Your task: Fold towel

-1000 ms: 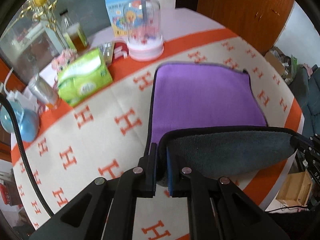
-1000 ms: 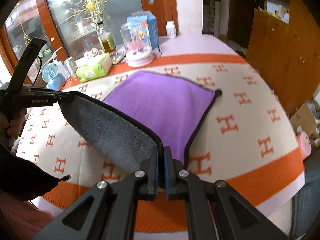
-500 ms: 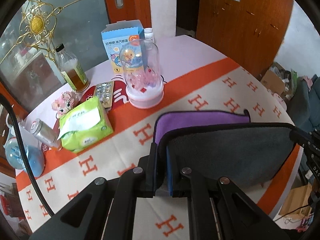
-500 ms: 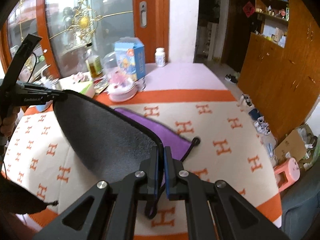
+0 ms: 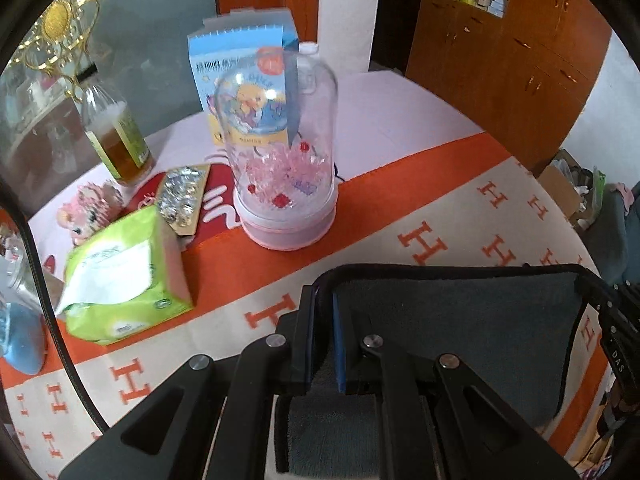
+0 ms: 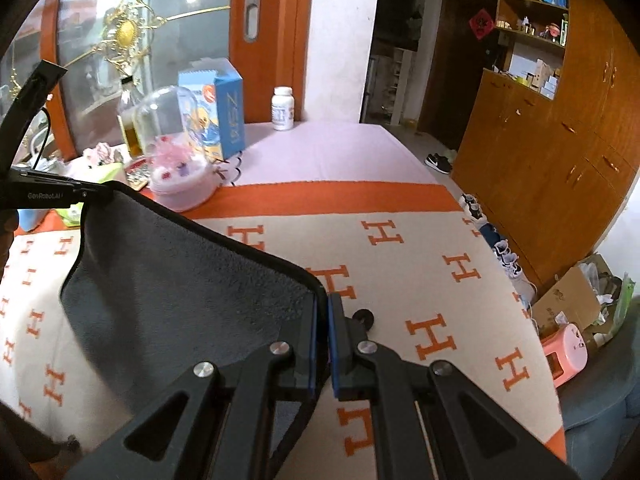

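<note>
The towel [image 5: 460, 328] shows its grey side with a black hem; its purple side is hidden. My left gripper [image 5: 323, 300] is shut on one corner, and my right gripper [image 6: 323, 300] is shut on the other corner. The towel edge [image 6: 192, 280] is stretched between them above the orange-and-cream H-patterned tablecloth [image 6: 400, 264]. The left gripper body [image 6: 48, 194] shows at the far left of the right wrist view. The right gripper body [image 5: 612, 320] shows at the right edge of the left wrist view.
Close ahead stand a glass dome on a pink base [image 5: 280, 152], a green tissue pack [image 5: 120, 272], a blue box [image 5: 240, 80], a bottle of amber liquid [image 5: 116, 132] and a white pill bottle [image 6: 283, 108]. Wooden cabinets [image 6: 560, 140] are right.
Both grippers have carried the held towel edge forward over the lying half toward the far objects. The purple side has dropped out of view. The dome is much closer.
</note>
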Available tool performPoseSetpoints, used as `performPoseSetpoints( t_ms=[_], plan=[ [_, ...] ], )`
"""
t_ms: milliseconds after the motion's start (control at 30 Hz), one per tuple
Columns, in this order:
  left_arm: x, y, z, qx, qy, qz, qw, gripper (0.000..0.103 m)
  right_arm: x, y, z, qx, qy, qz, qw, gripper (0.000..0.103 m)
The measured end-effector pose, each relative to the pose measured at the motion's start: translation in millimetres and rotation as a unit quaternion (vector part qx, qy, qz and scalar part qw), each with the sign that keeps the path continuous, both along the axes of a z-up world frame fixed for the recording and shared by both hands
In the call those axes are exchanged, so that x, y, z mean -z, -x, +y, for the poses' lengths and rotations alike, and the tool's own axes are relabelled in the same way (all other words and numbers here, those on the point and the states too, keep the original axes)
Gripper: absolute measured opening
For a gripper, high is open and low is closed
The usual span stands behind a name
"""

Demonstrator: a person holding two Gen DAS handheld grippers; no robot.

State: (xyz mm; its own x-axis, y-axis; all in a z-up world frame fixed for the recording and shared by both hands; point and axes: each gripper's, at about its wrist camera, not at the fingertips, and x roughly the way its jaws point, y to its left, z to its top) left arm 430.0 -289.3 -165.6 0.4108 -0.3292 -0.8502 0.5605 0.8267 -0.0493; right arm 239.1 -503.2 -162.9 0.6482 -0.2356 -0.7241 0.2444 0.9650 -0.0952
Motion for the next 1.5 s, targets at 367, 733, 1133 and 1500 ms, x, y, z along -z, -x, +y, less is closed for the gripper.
performPoseSetpoints(
  t_ms=[367,733,1133,1500],
  plan=[
    [45.6,-21.2,-16.8,-0.016,-0.008,0.029,0.9994,0.009,36.3,-20.1,-15.8,0.025,-0.017,0.026,0.999,0.008],
    [50.6,-27.3,-14.6,-0.044,-0.016,0.033,0.9984,0.033,42.1,-19.5,-27.5,0.053,-0.037,0.026,0.998,0.044],
    [25.2,-10.2,2.2,-0.061,-0.034,0.019,0.9974,0.060,27.2,-9.4,-19.4,0.056,-0.059,0.022,0.996,0.074],
    [-11.0,39.6,34.3,-0.071,-0.029,-0.003,0.9971,0.072,2.6,12.1,14.2,0.030,-0.080,0.010,0.996,0.089]
  ],
)
